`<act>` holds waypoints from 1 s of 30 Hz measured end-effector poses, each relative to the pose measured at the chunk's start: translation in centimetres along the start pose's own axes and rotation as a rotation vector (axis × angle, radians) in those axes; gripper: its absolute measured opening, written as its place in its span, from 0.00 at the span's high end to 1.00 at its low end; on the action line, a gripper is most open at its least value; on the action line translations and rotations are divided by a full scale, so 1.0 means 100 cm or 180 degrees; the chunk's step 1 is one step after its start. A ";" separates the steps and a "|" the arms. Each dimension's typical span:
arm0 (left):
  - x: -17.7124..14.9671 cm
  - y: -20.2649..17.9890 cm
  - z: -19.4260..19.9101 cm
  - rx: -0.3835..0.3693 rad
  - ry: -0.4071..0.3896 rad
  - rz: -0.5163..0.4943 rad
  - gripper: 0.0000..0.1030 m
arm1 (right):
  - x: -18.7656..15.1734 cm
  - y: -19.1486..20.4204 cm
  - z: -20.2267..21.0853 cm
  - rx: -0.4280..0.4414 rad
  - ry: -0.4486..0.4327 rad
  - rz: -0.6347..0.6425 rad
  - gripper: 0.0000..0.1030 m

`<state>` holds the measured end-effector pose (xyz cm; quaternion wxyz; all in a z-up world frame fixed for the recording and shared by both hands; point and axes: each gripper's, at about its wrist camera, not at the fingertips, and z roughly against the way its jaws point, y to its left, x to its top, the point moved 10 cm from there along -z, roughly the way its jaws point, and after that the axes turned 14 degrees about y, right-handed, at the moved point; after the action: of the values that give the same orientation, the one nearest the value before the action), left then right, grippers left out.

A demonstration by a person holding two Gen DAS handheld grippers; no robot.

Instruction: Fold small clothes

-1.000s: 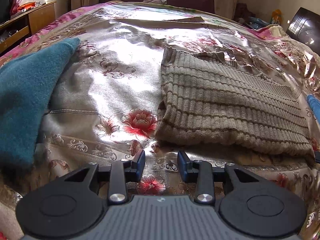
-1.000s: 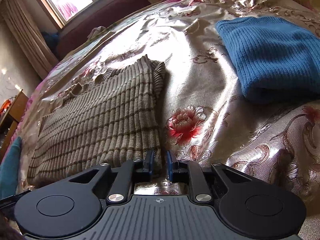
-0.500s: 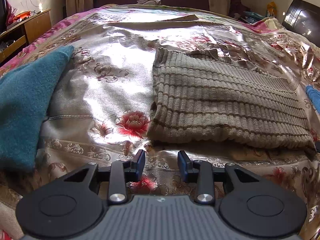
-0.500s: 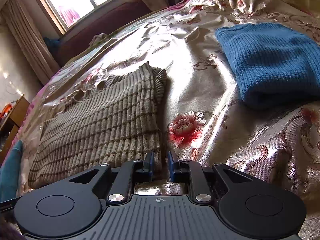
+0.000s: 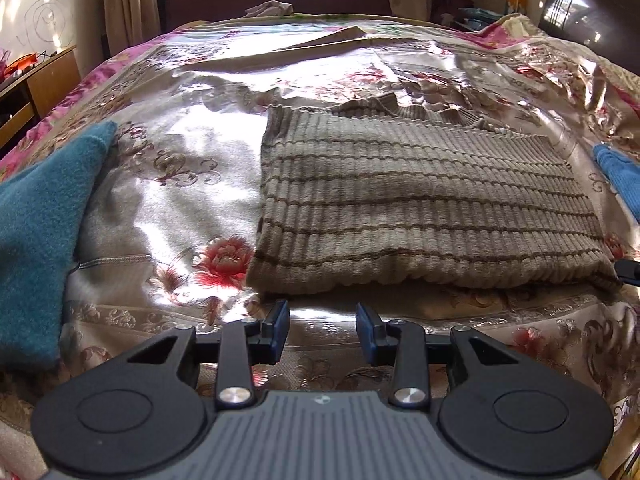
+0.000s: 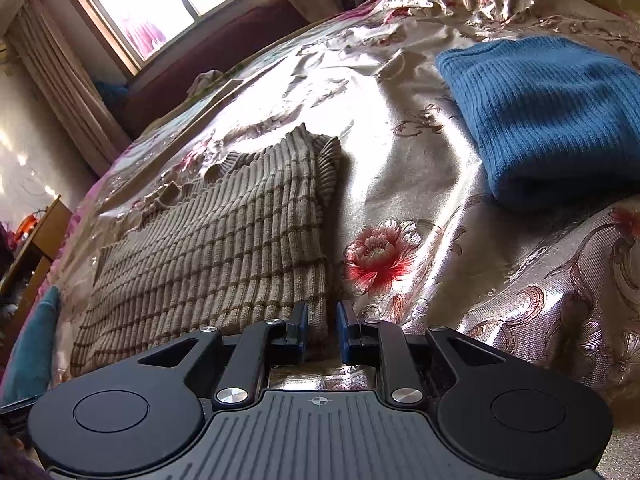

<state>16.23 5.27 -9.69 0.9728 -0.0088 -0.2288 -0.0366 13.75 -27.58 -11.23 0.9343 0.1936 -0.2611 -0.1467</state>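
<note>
A beige ribbed sweater with brown stripes [image 5: 420,208] lies folded on the floral satin bedspread [image 5: 192,168]. My left gripper [image 5: 322,330] is open and empty, just short of the sweater's near left corner. In the right wrist view the same sweater [image 6: 208,256] lies left of centre. My right gripper [image 6: 322,328] has its jaws narrowly apart around the sweater's near right corner; the knit sits between the pads.
A teal fleece garment [image 5: 40,224] lies at the left. A folded blue knit [image 6: 552,120] lies at the right, its edge also in the left wrist view [image 5: 618,172]. A wooden cabinet [image 5: 44,80] stands beside the bed on the left; a window [image 6: 168,4] is beyond.
The left gripper has swung right and drawn back slightly, so the sweater sits more centred. The right gripper has closed in on the sweater's near right corner, and its jaws have opened a little.
</note>
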 end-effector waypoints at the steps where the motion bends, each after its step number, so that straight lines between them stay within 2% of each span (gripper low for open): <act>1: 0.000 -0.002 0.000 -0.0003 0.0004 -0.0013 0.60 | 0.000 0.000 0.000 0.0013 -0.0001 -0.0006 0.83; 30: -0.001 -0.027 -0.005 -0.0117 0.0055 -0.0176 0.59 | 0.000 -0.001 -0.001 0.0076 0.0010 -0.0057 0.83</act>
<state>16.17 2.52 -10.22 0.9730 -0.0200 -0.2198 -0.0677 13.82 -27.63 -11.33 0.9310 0.2072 -0.2596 -0.1517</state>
